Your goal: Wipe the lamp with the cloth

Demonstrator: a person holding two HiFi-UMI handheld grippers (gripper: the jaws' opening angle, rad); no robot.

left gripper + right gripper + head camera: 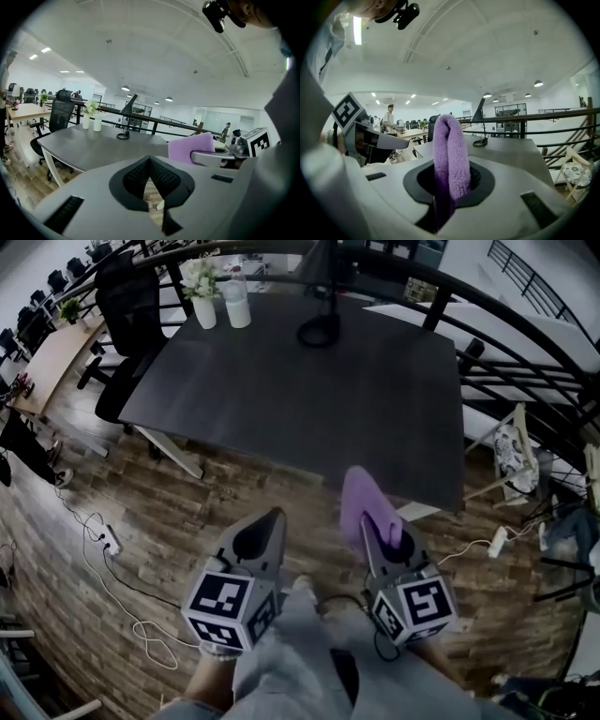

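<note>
Lamp [321,277] far across table [281,399] from tongs; right tongs [367,521] pinch cloth [359,498], left tongs [274,518] pressed together.

Lamp [319,332] on table [309,409], right of probable vases [238,308].

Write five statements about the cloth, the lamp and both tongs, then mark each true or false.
1. The right tongs grip the purple cloth. True.
2. The cloth touches the lamp. False: the lamp stands near the far edge of the table, apart from the cloth.
3. The left tongs hold a vase. False: they are shut on nothing.
4. A white vase with flowers stands left of the lamp. True.
5. The lamp lies on the floor. False: it stands on the table.
</note>
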